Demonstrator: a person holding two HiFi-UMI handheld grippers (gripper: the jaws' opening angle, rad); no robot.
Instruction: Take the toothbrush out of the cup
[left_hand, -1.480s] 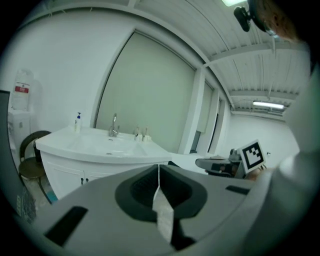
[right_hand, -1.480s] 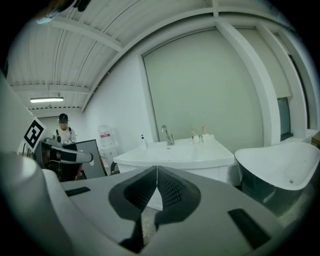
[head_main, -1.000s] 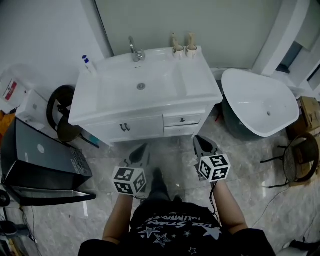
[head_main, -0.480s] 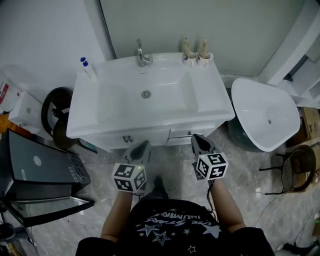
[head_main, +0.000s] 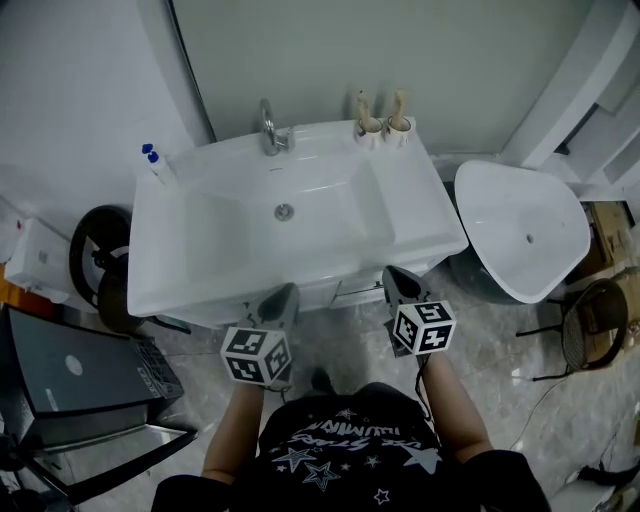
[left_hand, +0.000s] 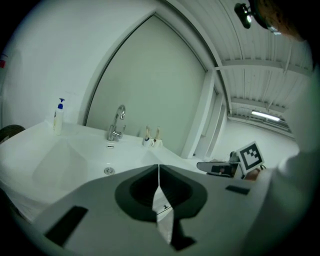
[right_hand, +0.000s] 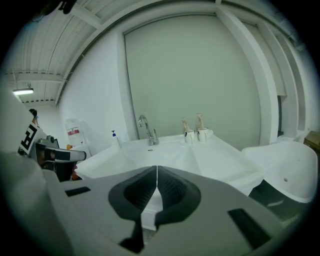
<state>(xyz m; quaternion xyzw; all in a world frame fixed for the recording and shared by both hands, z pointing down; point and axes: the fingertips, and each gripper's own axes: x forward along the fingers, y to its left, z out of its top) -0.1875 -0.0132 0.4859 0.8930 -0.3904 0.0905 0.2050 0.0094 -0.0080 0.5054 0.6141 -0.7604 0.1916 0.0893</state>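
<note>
Two white cups stand side by side at the back right of the white vanity top (head_main: 420, 205). The left cup (head_main: 367, 128) and the right cup (head_main: 399, 125) each hold a tan-handled toothbrush (head_main: 361, 104) upright. They also show far off in the right gripper view, as cups (right_hand: 190, 136) with brushes (right_hand: 200, 120), and small in the left gripper view (left_hand: 151, 142). My left gripper (head_main: 282, 299) and right gripper (head_main: 397, 283) hover at the vanity's front edge, well short of the cups. Both are shut with nothing in them; their jaws meet in each gripper view (left_hand: 159, 168) (right_hand: 157, 171).
A chrome faucet (head_main: 268, 128) stands behind the sink bowl (head_main: 285, 211). A blue-capped pump bottle (head_main: 155, 166) sits at the back left corner. A loose white basin (head_main: 520, 228) lies to the vanity's right, a wire chair (head_main: 592, 326) beyond it. A dark appliance (head_main: 72, 382) stands at left.
The person has stepped closer to the vanity. Both grippers, still shut, have gone from over the floor to the vanity's front edge.
</note>
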